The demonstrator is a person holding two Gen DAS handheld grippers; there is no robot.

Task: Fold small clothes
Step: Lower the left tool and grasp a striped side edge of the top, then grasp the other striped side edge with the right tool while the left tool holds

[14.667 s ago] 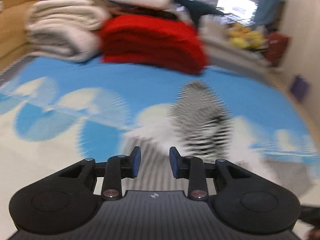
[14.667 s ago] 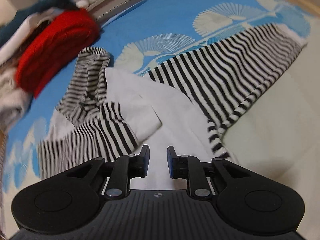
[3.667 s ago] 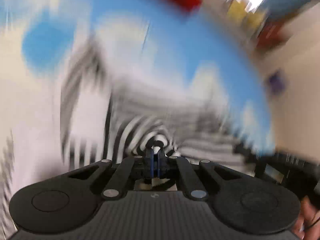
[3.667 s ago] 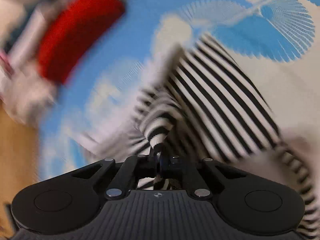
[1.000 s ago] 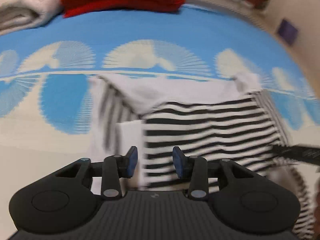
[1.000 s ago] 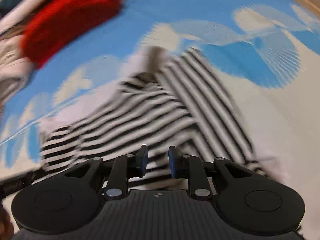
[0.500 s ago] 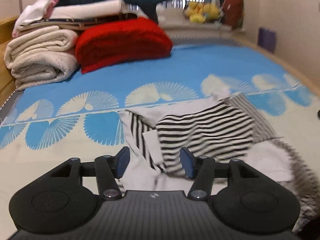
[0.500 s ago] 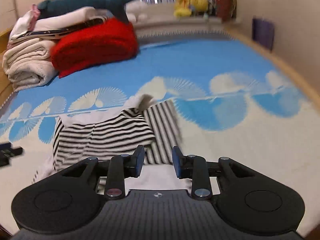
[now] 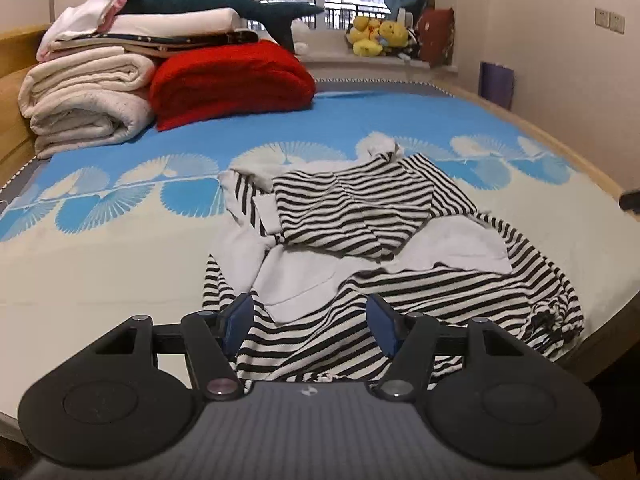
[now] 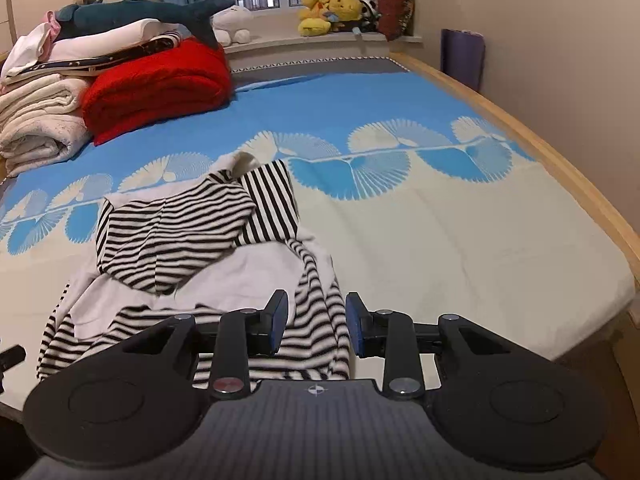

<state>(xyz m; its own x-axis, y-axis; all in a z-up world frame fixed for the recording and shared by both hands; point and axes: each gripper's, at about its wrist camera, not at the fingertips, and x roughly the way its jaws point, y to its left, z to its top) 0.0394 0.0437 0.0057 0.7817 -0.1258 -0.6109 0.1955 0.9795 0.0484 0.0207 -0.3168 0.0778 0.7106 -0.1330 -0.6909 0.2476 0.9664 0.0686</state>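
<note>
We see the black-and-white striped garment with plain white panels (image 9: pixel 360 240) lying on the near half of the bed, partly folded: a striped section is doubled back over the middle, a white panel shows below it, and more striped cloth spreads toward the near edge, bunched at the right-hand corner in the left wrist view. In the right wrist view the same garment (image 10: pixel 180 240) sits left of centre, with one striped strip running down toward the camera.

Our left gripper (image 9: pixel 312 320) hangs above the near striped part with its blue-padded jaws spread wide and opening further; cloth shows behind the gap, but nothing is pinched and the pads touch nothing. Our right gripper (image 10: pixel 316 322) hovers over the near right edge of the garment, its jaws apart by a narrower gap and gripping nothing; the striped strip shows below the gap.

The garment rests on a bedspread of bright blue and cream with white fan shapes (image 9: pixel 120 240). At the far left of the bed we see a folded red blanket (image 9: pixel 228 80) beside a stack of rolled cream blankets (image 9: pixel 84 108), with a dark teal plush shark (image 9: pixel 224 0) on top. Yellow plush toys (image 10: pixel 324 8) sit on the windowsill.
</note>
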